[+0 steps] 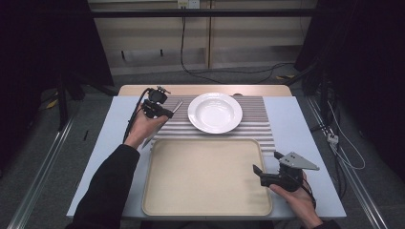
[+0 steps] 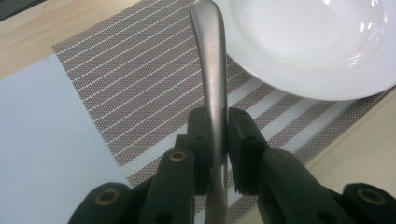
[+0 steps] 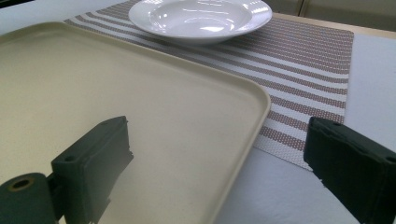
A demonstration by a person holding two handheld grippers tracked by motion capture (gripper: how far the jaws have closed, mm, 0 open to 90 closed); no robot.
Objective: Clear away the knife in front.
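Left gripper (image 1: 165, 112) sits at upper left of centre in the high view, and I read its jaws as clamped on a metal utensil handle (image 2: 212, 70). In the left gripper view that handle rises from between the two black jaws at bottom centre and runs up to the top edge, over the striped placemat (image 2: 135, 88), with its upper end just beside the rim of the white bowl (image 2: 317, 51) at upper right. I cannot tell what kind of utensil it is, as its working end is hidden. The left forearm, in a dark sleeve, enters from the lower left of the high view and angles up toward the placemat's left edge. Right gripper (image 1: 262, 175) rests at lower right of that view, held in a hand at the right rim of the beige tray (image 1: 205, 176). Its jaws stand wide apart and grip nothing; in the right gripper view they straddle the tray's rim (image 3: 252, 126).
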